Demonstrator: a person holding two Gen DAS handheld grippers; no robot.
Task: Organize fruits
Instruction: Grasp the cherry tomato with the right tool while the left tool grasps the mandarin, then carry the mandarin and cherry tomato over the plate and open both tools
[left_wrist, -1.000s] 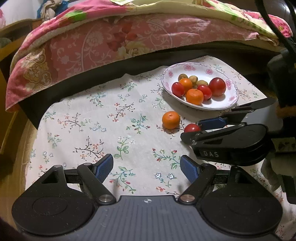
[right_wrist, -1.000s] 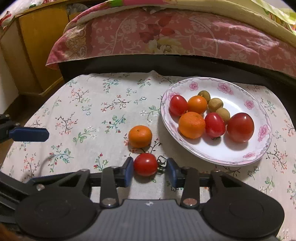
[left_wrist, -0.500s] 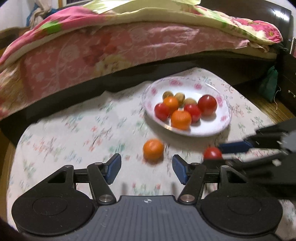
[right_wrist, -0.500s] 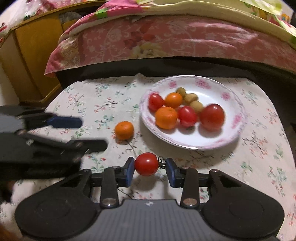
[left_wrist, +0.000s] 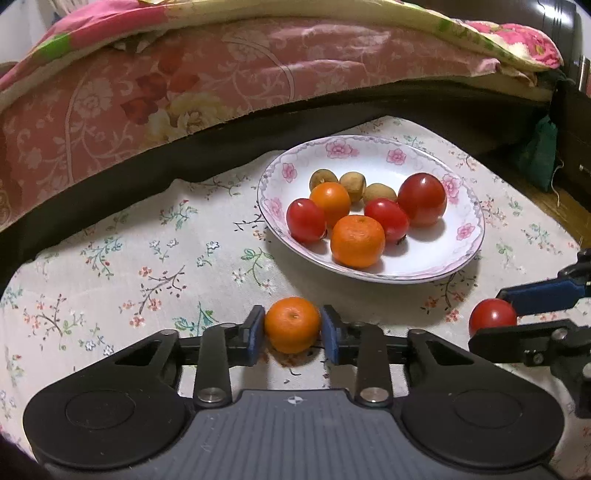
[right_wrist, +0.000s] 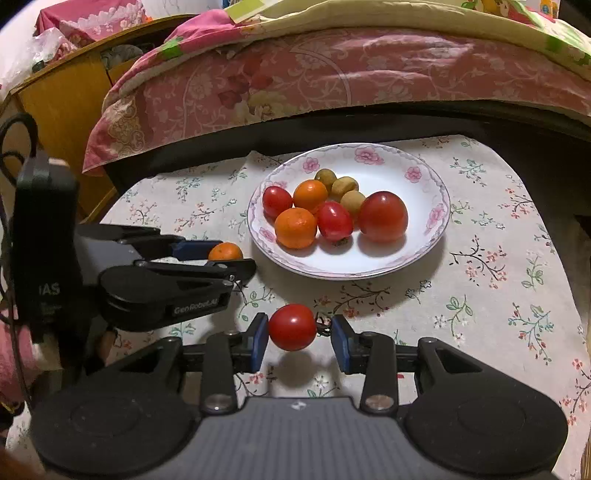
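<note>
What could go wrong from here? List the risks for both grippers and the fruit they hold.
1. The left gripper is closing on the mandarin, which sits on the cloth; too hard a squeeze could bruise it.
2. The right gripper holds the tomato clear of the cloth; it could slip and roll.
3. The plate is crowded, so added fruit may knock others.

You see a table covered by a flowered cloth (left_wrist: 155, 258), and on it lie the fruit plate (left_wrist: 458, 254) and one orange (left_wrist: 291, 325).
</note>
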